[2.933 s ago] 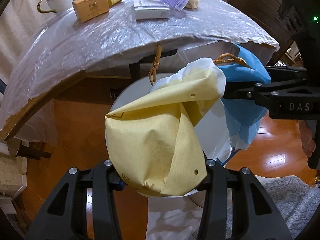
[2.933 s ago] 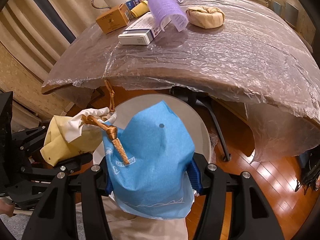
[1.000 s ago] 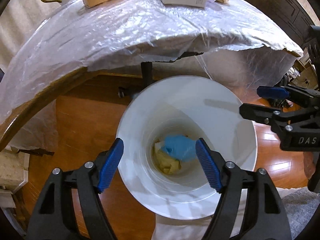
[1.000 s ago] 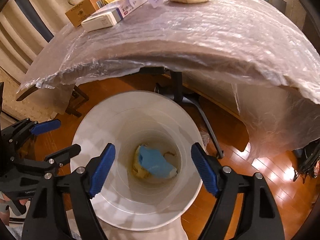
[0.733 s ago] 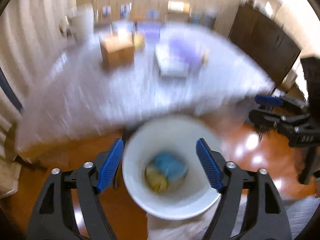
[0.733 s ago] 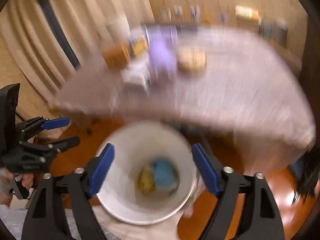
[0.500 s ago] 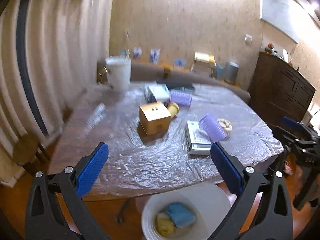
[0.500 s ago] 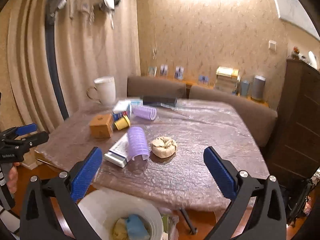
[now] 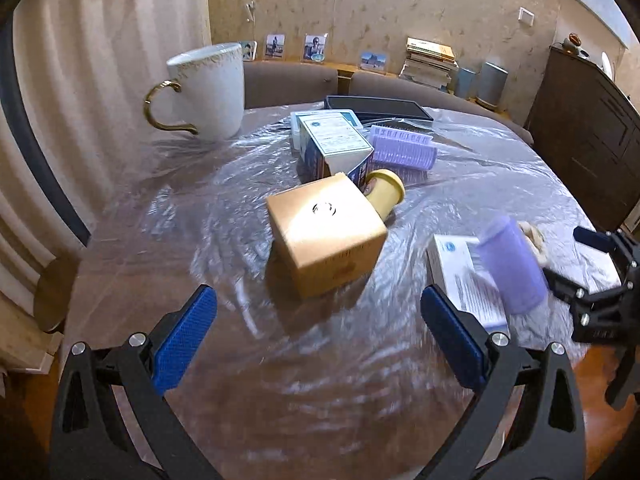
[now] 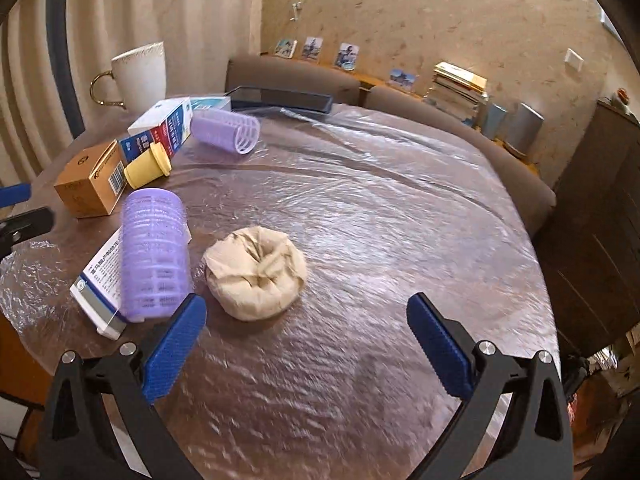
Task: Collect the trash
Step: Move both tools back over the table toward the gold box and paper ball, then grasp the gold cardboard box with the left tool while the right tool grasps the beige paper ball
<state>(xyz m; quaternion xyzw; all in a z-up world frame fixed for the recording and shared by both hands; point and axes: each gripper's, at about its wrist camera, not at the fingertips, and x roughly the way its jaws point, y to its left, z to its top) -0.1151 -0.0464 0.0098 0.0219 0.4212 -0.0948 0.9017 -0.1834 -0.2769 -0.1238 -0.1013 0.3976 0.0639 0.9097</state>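
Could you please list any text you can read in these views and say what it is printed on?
Nothing can be read with confidence.
Tan box: barcode and small print, too small.
Blue-and-white carton: Chinese characters, too blurred.
Flat white box: label print, too small.

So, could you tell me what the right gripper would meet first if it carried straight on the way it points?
Probably the plastic-covered table, just right of the crumpled beige wad. The right gripper is open and empty; depth is hard to judge.
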